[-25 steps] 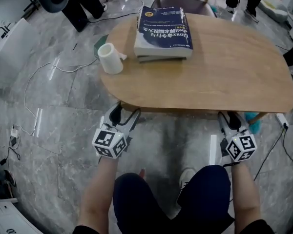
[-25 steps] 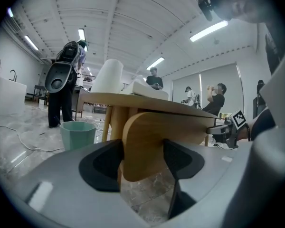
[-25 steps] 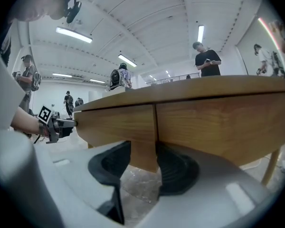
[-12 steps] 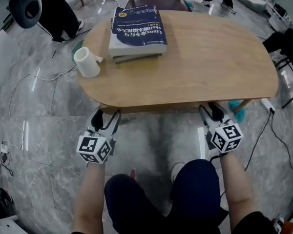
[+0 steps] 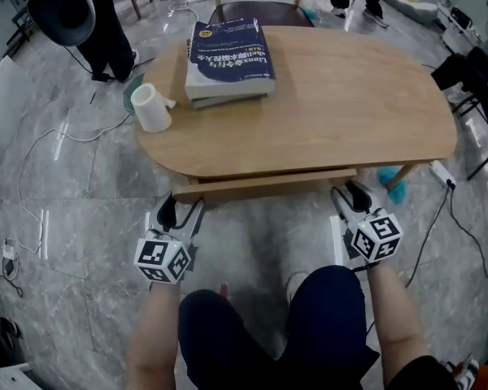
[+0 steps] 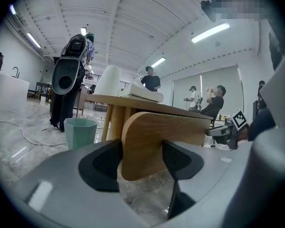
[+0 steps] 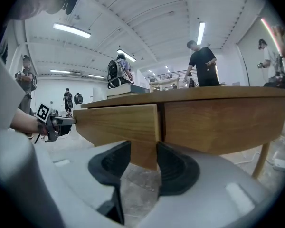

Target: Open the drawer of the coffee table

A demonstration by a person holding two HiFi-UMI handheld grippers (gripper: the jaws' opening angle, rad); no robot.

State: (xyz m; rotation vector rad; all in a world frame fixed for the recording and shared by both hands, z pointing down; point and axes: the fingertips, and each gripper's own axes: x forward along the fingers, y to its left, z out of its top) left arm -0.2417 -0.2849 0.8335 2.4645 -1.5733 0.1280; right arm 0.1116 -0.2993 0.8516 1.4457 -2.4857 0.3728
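Observation:
The oval wooden coffee table (image 5: pixel 350 96) has a drawer front (image 5: pixel 264 184) that stands a little way out from under its near edge. My left gripper (image 5: pixel 181 205) is shut on the drawer front's rounded left end (image 6: pixel 147 141), which sits between the pads (image 6: pixel 104 163). My right gripper (image 5: pixel 347 193) is shut on the drawer front's right end (image 7: pixel 118 122), with its pads (image 7: pixel 173 163) clamped on the lower edge beside the fixed table apron (image 7: pixel 223 122). Both grippers point nearly level, toward the table.
A stack of books (image 5: pixel 228 59) and a white roll (image 5: pixel 152 108) sit on the table's far left. A green bin (image 6: pixel 80 132) stands beyond the table leg. Cables (image 5: pixel 41 153) and a power strip (image 5: pixel 442 175) lie on the floor. My knees (image 5: pixel 309 315) are close behind the grippers.
The drawer front has slid out from under the table's edge toward me. Both grippers came back with it, each still at its end of the drawer.

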